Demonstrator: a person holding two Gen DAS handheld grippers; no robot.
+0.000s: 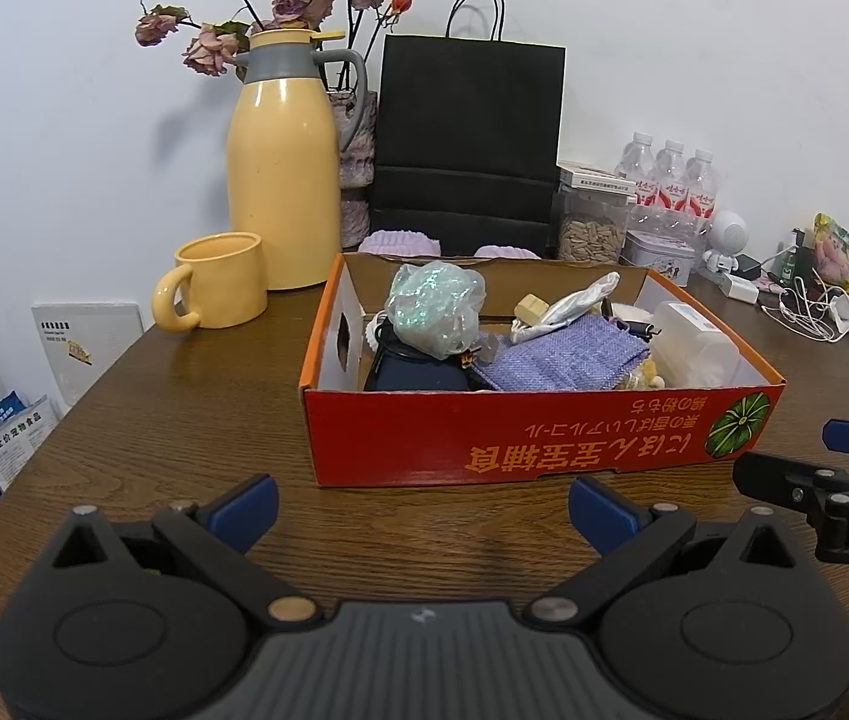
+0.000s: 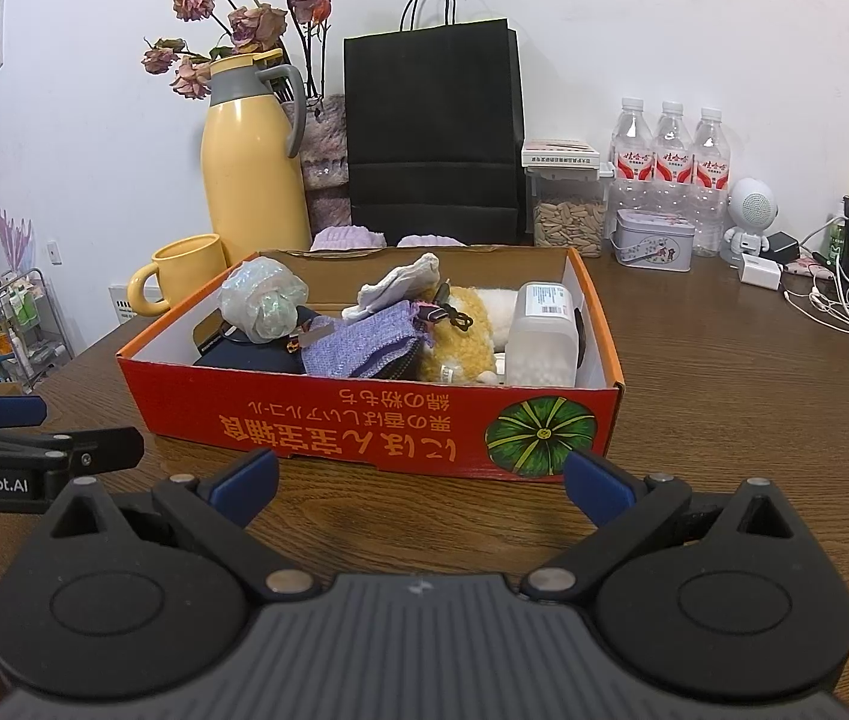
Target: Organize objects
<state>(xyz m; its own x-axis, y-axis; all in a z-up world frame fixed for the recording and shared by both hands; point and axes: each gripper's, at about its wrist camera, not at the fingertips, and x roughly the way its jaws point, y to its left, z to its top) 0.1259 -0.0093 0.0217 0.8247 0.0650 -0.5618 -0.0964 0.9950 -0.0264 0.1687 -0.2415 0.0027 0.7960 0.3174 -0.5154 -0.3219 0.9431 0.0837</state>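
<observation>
A red cardboard box stands on the wooden table. It holds a crumpled iridescent bag, a purple knit pouch, a dark blue case, a yellow plush toy and a clear plastic container. My left gripper is open and empty, just in front of the box. My right gripper is open and empty, also in front of the box. Each gripper shows at the edge of the other's view.
Behind the box stand a yellow thermos jug, a yellow mug, a black paper bag, dried roses, water bottles, a tin and a seed jar. Cables and chargers lie at the right.
</observation>
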